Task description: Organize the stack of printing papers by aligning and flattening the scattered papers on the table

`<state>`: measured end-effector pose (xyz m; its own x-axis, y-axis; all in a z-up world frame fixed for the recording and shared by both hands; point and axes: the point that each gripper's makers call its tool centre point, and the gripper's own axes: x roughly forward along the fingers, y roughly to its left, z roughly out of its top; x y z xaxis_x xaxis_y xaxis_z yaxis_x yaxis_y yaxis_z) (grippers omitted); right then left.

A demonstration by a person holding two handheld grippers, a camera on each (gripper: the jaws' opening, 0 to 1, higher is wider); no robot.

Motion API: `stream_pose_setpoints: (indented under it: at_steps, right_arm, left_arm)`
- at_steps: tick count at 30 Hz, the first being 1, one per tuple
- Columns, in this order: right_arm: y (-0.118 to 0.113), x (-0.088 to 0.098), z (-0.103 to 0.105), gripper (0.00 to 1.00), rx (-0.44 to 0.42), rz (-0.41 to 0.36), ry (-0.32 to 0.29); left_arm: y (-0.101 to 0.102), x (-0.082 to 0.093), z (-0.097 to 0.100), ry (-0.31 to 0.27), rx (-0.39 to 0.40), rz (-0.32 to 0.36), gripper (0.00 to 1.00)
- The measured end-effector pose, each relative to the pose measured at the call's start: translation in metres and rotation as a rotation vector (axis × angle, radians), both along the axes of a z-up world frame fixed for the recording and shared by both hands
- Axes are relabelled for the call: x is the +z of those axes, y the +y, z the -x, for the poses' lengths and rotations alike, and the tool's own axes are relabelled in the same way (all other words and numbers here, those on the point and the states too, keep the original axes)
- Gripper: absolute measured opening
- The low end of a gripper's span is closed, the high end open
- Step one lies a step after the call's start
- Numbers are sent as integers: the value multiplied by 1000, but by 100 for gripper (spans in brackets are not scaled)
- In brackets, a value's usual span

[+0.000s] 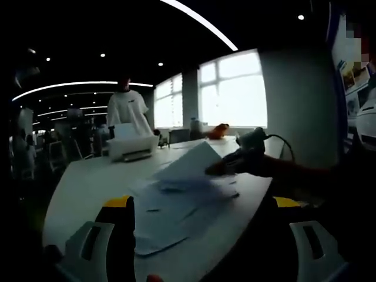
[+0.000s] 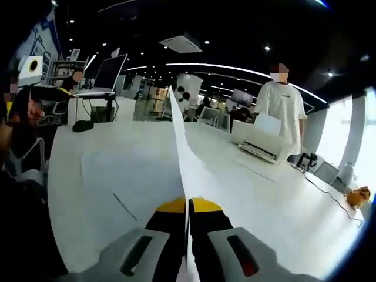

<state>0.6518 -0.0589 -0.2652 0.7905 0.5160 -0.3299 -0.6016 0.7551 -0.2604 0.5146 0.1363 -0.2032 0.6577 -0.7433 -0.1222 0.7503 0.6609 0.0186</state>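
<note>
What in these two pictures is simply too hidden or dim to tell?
- Left gripper view: how many sheets lie in the scattered papers; dim and overlapping.
- Left gripper view: the right gripper gripping the raised sheet; its jaws are dark and blurred.
- Right gripper view: the sheet's face, seen edge-on.
- Right gripper view: the printer; its details are too small.
- Left gripper view: the left gripper; its jaws are cut off by the bottom edge.
</note>
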Motion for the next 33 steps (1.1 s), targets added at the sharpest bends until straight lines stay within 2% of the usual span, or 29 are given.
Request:
stream_pose_setpoints:
  at_steps: [9, 13, 26, 33]
  right_arm:
    - [-16, 34, -9, 0, 2, 161, -88]
    - [-20, 46, -12, 0, -3, 188, -115]
    - [-23, 60, -6, 0, -16, 227, -157]
    - [-20, 83, 5, 0, -10, 259, -202]
  left_arm:
    - [2, 0, 0, -2, 6, -7, 97]
    - [3, 2, 1, -4, 9, -8, 97]
    - [3, 5, 0, -12, 7, -13, 97]
    - [3, 9, -2, -21, 9, -12, 97]
